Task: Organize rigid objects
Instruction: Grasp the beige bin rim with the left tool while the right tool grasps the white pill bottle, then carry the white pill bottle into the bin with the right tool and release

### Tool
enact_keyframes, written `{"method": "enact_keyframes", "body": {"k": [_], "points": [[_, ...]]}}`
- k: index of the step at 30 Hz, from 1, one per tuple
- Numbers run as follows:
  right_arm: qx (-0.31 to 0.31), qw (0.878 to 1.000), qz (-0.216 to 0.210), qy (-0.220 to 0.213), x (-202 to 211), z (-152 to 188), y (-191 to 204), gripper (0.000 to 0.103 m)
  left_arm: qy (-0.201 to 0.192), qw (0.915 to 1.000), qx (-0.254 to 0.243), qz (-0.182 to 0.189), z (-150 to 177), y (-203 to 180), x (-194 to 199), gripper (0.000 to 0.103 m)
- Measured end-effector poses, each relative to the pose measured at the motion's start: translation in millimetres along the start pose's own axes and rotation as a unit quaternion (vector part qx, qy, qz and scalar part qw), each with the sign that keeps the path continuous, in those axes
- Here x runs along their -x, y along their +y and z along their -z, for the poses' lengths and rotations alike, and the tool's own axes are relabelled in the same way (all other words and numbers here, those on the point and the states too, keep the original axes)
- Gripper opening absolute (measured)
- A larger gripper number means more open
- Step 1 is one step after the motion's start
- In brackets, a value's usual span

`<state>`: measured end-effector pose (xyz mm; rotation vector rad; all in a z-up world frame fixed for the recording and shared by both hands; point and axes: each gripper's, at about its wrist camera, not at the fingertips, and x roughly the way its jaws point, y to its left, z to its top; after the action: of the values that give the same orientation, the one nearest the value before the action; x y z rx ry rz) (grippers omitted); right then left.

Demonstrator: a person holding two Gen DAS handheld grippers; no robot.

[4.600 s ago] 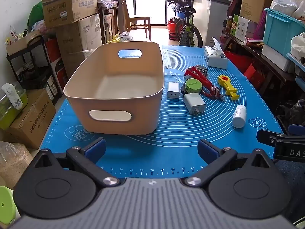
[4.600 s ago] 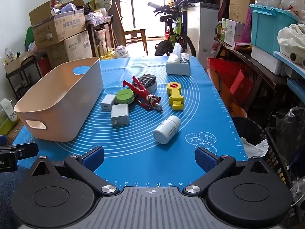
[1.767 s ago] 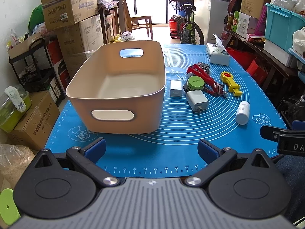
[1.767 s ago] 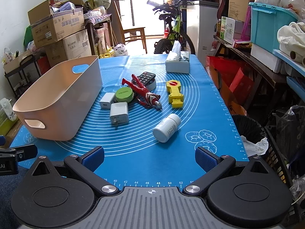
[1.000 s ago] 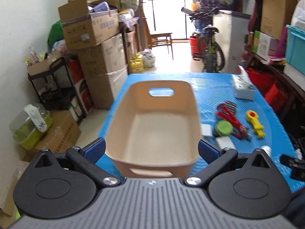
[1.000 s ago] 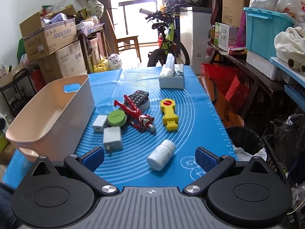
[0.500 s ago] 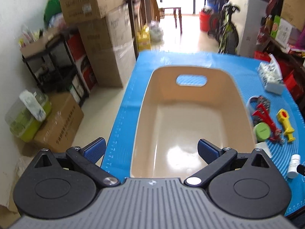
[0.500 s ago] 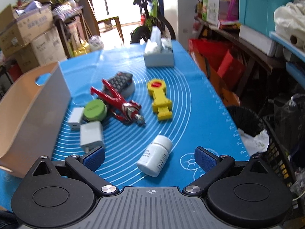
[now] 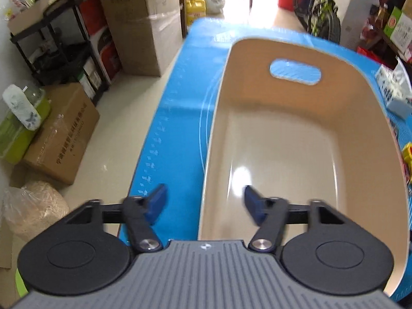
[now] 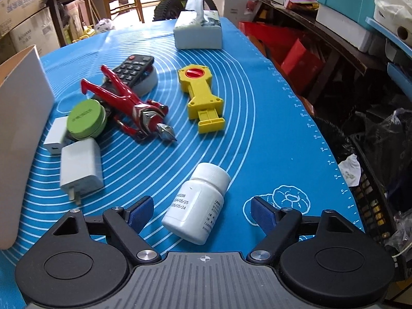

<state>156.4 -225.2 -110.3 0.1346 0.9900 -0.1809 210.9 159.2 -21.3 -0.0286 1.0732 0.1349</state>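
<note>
On a worktop covered by a blue mat (image 10: 270, 118), a beige bin (image 9: 291, 139) sits at the left side with its left wall between the pads of the left tongs (image 9: 203, 203), whose jaws have just been closing and do not yet press on it. Beside the bin lie a tissue box (image 10: 198, 34), a remote (image 10: 134, 68), a red toy figure (image 10: 128, 100), a yellow tool (image 10: 203, 95), two white chargers (image 10: 79, 167) and a green tin (image 10: 86, 118); nearest, a white pill bottle (image 10: 198, 203) lies on its side between the spread pads of the right tongs (image 10: 202, 211), its jaws also just closing, untouched
</note>
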Motion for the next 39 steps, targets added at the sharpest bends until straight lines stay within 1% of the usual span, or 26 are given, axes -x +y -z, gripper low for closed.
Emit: {"method": "enact_keyframes", "body": {"k": [1,2,4,6,7,8,9,11,12,14,16,18,21,24,28,33,36,39], "points": [[-0.002,1.0,0.001,0.001,-0.6,-0.3,0.3,0.085,0.007,1.0,-0.001,-0.003,0.2,0.1,-1.5,0.041],[-0.004,1.0,0.002,0.001,-0.9,-0.5,1.0,0.084,0.01,0.9999,-0.002,-0.005,-0.3,0.5,-2.2,0.037],[-0.008,1.0,0.002,0.002,-0.6,-1.1,2.1,0.082,0.01,0.9999,0.0,0.004,-1.7,1.6,-0.3,0.02],[-0.013,1.0,0.001,0.005,-0.4,-1.0,3.3,0.08,0.012,0.9996,0.001,0.024,-4.4,2.0,1.1,0.02],[-0.015,1.0,0.002,0.008,-0.8,-0.8,4.1,0.076,0.012,0.9995,-0.001,0.028,-4.8,1.6,1.2,0.02],[-0.016,1.0,0.005,0.011,-1.6,-0.7,5.0,0.071,0.013,0.9996,-0.004,0.025,-4.7,0.9,0.4,0.019],[-0.016,1.0,0.011,0.011,-1.5,-0.6,6.5,0.07,0.015,0.9997,-0.006,0.021,-5.4,0.5,-2.0,0.014],[-0.017,1.0,0.016,0.009,-0.3,0.1,8.4,0.061,0.021,0.9997,-0.006,0.013,-4.9,0.8,-5.3,0.009],[-0.017,1.0,0.015,0.008,0.3,0.6,8.8,0.06,0.023,0.9997,-0.004,0.012,-6.1,2.4,-6.6,0.007],[-0.012,1.0,0.015,0.007,1.3,-0.1,11.2,0.049,0.024,0.9996,0.0,0.018,-7.9,5.7,-7.0,0.006],[-0.006,1.0,0.023,0.005,2.3,-1.1,13.9,0.045,0.023,0.9995,0.002,0.021,-7.8,7.4,-7.1,0.006],[-0.005,1.0,0.025,0.003,3.5,-1.7,15.4,0.044,0.024,0.9995,0.003,0.023,-8.4,8.7,-7.1,0.006],[-0.004,1.0,0.029,-0.011,10.4,-2.8,17.1,0.044,0.024,0.9994,0.002,0.025,-7.9,9.3,-6.5,0.005],[-0.006,0.999,0.019,-0.03,24.6,-11.4,20.8,0.044,0.024,0.9993,0.002,0.028,-8.3,10.0,-6.4,0.004],[-0.001,0.997,-0.014,-0.073,55.6,-36.9,38.3,0.044,0.024,0.9994,-0.001,0.027,-8.2,8.7,-6.6,0.004],[0.035,0.988,-0.07,-0.133,95.1,-71.9,84.9,0.044,0.023,0.9994,-0.005,0.027,-7.4,7.9,-7.5,0.004],[0.063,0.981,-0.106,-0.149,108.5,-88.1,120.8,0.044,0.023,0.9993,-0.006,0.029,-7.1,8.2,-8.2,0.004],[0.091,0.974,-0.133,-0.157,114.7,-95.9,156.0,0.044,0.023,0.9993,-0.009,0.029,-6.4,8.3,-8.3,0.004]]}}
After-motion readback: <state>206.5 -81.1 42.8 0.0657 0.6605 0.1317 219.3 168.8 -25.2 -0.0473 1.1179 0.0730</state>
